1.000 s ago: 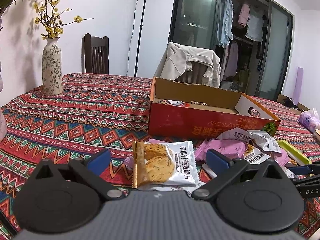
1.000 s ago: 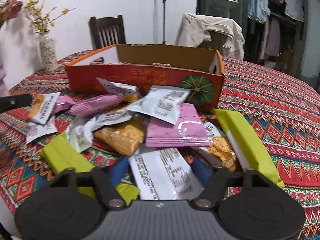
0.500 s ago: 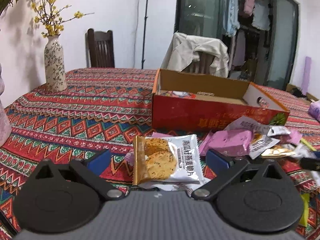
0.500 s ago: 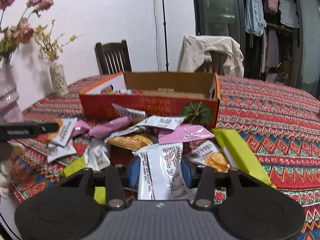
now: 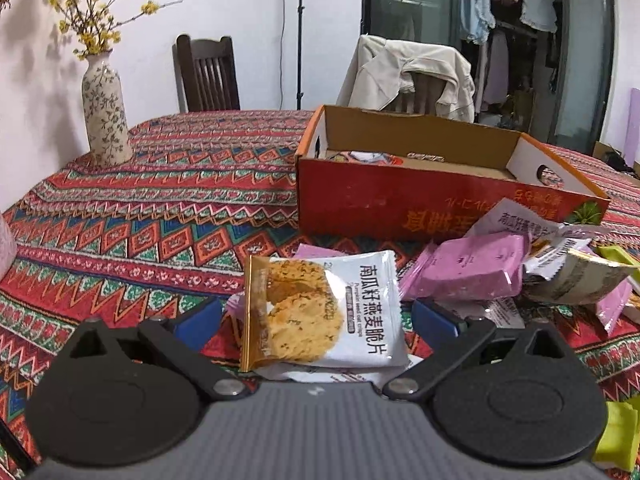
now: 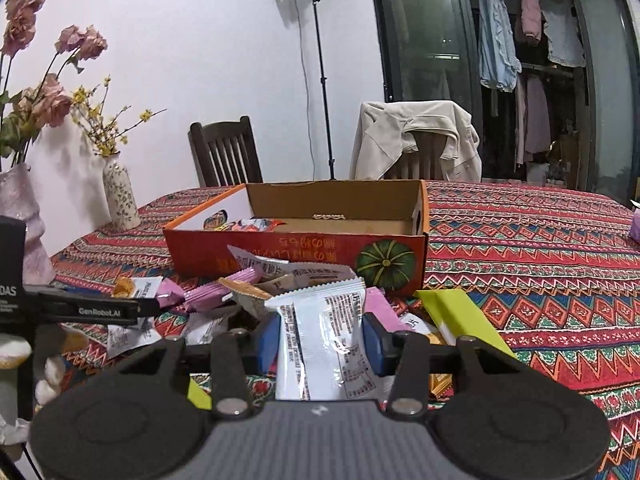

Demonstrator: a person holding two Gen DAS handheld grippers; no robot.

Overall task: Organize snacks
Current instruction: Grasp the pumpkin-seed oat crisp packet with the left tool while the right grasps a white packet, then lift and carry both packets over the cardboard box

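Many snack packets (image 5: 464,272) litter patterned tablecloth (image 5: 168,216)

Right claw (image 6: 320,338) has clamped and lifted the white packet (image 6: 326,344) — pile below.

Looks like someone's home, dining area: a table (image 6: 540,240) with a patterned cloth, wooden chairs (image 6: 226,152), a jacket (image 6: 416,136) slung over one, flower vases (image 5: 105,114) on the left, clothes (image 6: 520,36) hanging far right.

"GenRobot.AI" on left claw (image 6: 108,312); "南瓜籽燕麦脆片" on cookie packet (image 5: 324,312).
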